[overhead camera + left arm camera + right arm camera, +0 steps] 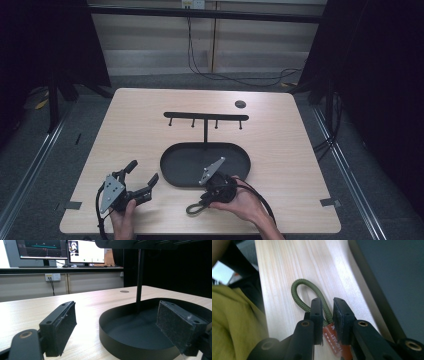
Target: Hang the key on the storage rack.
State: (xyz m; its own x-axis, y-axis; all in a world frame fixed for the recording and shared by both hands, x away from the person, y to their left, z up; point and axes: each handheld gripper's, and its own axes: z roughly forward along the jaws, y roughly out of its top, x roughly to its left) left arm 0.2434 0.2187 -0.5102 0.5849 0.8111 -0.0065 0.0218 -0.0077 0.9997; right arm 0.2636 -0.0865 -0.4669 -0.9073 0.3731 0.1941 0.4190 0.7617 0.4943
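Right gripper (327, 322) fingers pinch the green cord loop (300, 293) (orange tag attached)

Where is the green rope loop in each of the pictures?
High view: the green rope loop lies near the table's front edge, bottom centre, just left of the right gripper.
Left gripper view: I can't find it among what's there.
Right gripper view: it sits in the middle, running down between the jaws to an orange tag.
Shared landmark: the black oval tray, at the right in the left gripper view and upper right in the right gripper view.
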